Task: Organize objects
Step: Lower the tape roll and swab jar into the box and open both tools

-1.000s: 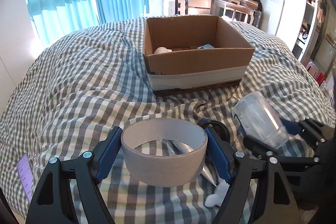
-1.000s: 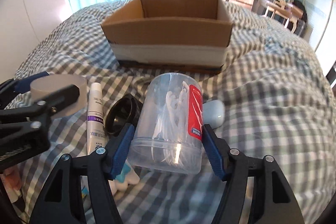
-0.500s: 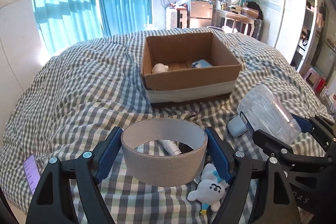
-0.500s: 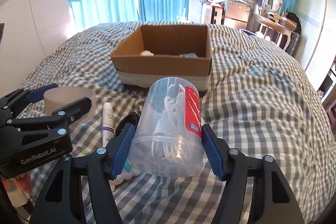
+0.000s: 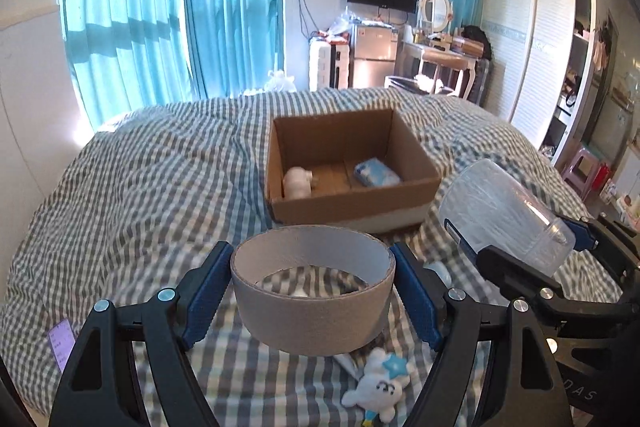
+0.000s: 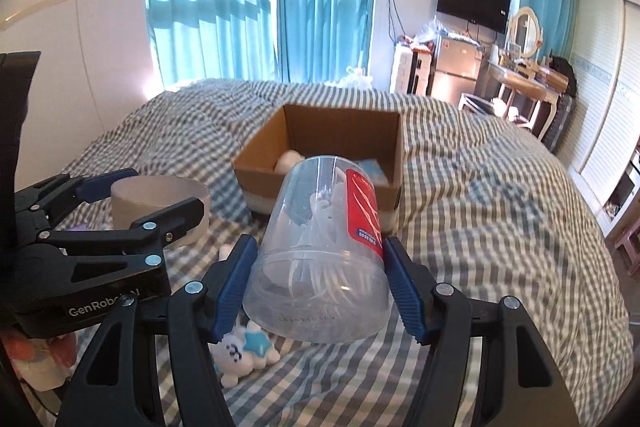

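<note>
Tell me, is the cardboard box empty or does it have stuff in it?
Not empty. The open cardboard box on the bed holds two things: a white round object and a small blue-and-white packet.

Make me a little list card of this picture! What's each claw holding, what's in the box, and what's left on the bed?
left gripper: shut on tape roll
right gripper: shut on clear jar, red label, white sticks inside
cardboard box: open, on the checked blanket
in box: white lump, blue packet
on bed: plush toy, under the grippers
</note>
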The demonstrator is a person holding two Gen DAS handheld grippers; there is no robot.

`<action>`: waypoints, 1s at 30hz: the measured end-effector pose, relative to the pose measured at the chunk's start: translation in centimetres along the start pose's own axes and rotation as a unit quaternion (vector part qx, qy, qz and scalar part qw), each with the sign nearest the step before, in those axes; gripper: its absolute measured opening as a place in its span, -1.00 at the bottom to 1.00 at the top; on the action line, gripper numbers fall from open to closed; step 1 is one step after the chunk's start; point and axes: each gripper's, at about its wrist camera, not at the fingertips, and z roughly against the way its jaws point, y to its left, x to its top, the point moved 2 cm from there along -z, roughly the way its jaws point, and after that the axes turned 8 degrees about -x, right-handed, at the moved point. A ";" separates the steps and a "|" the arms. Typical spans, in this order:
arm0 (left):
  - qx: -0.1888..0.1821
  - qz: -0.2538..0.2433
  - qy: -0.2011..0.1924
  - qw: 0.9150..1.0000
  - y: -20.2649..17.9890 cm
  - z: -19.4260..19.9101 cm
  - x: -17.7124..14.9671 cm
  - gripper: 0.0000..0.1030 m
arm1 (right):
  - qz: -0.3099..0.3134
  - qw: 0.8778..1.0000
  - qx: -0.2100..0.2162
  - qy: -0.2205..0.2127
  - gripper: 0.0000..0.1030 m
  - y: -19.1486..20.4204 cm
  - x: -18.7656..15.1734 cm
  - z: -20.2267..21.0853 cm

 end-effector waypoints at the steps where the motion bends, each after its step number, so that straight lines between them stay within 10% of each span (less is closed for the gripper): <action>1: 0.000 0.002 -0.003 1.000 0.2 0.0 0.6 0.56 | 0.002 1.000 -0.002 -0.004 0.24 0.0 0.4 0.0; 30: 0.005 -0.025 0.012 1.000 4.8 -15.5 12.2 0.56 | 0.020 1.000 0.010 0.005 0.23 -2.0 17.4 -15.7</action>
